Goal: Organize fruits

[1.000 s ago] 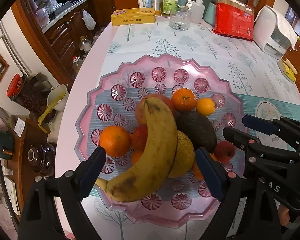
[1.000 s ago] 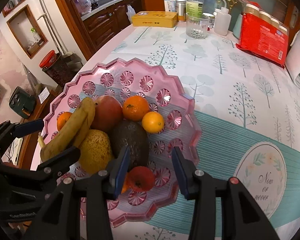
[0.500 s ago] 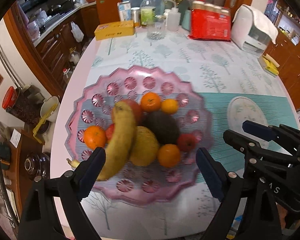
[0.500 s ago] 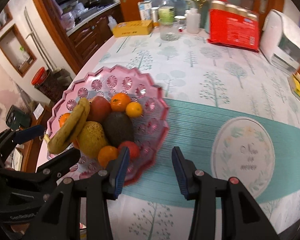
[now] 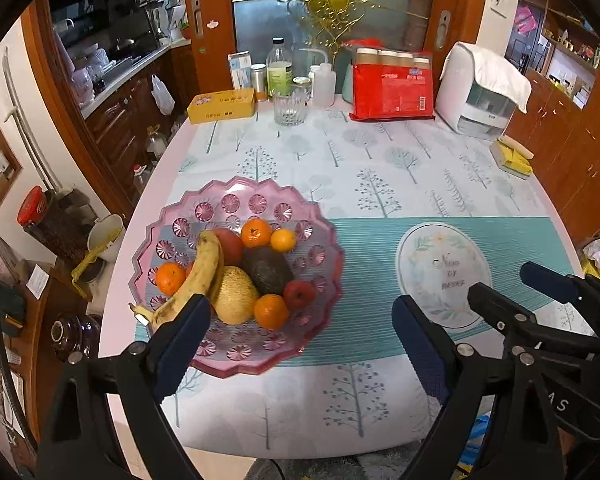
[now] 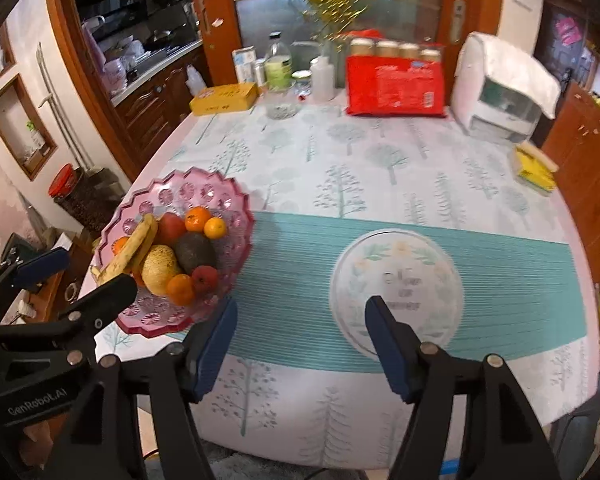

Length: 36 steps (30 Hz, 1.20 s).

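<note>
A pink scalloped tray sits at the table's left and holds a banana, a yellow pear, a dark avocado, several oranges and a small red fruit. The tray also shows in the right wrist view. My left gripper is open and empty, held above the table's front edge beside the tray. My right gripper is open and empty, right of the tray over the teal mat.
A teal striped mat with a round white emblem covers the table front. At the back stand a yellow box, a glass, bottles, a red package and a white appliance. Yellow sponges lie at the right edge.
Both grippers have pulled back and up from the tray, so the tray looks smaller and further left. The right gripper's jaws have opened wider. The fruit has not moved.
</note>
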Motion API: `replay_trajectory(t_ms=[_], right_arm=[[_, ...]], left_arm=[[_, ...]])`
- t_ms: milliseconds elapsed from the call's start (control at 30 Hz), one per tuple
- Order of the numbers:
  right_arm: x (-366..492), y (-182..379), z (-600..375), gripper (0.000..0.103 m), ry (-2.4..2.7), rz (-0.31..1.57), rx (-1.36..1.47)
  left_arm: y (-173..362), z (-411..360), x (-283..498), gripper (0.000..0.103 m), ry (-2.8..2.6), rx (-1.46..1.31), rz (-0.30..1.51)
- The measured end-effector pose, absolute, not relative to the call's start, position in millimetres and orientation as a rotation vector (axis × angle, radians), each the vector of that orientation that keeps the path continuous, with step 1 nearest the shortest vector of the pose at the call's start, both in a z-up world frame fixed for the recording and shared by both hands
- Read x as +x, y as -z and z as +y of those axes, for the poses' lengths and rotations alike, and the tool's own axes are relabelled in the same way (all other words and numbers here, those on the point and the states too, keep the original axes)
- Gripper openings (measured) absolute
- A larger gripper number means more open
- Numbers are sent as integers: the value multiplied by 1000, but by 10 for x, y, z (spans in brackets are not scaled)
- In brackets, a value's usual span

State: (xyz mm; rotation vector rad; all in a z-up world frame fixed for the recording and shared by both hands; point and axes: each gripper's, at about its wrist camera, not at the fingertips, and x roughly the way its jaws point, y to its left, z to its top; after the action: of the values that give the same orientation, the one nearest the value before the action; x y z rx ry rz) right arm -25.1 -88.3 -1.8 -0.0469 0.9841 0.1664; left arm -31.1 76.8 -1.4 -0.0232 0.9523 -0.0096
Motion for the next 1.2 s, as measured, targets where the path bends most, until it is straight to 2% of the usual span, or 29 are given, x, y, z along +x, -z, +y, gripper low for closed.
replay_trajectory(t_ms=[300,1200], right_arm=[[-499,-175,-1143,68,-126,932,-31],[-570,-175,-1346,68,-146,935,7]], left_arm=[[-143,536,-488,92,-18,-14,913],[-108,358,-537,92,-31,-17,941]])
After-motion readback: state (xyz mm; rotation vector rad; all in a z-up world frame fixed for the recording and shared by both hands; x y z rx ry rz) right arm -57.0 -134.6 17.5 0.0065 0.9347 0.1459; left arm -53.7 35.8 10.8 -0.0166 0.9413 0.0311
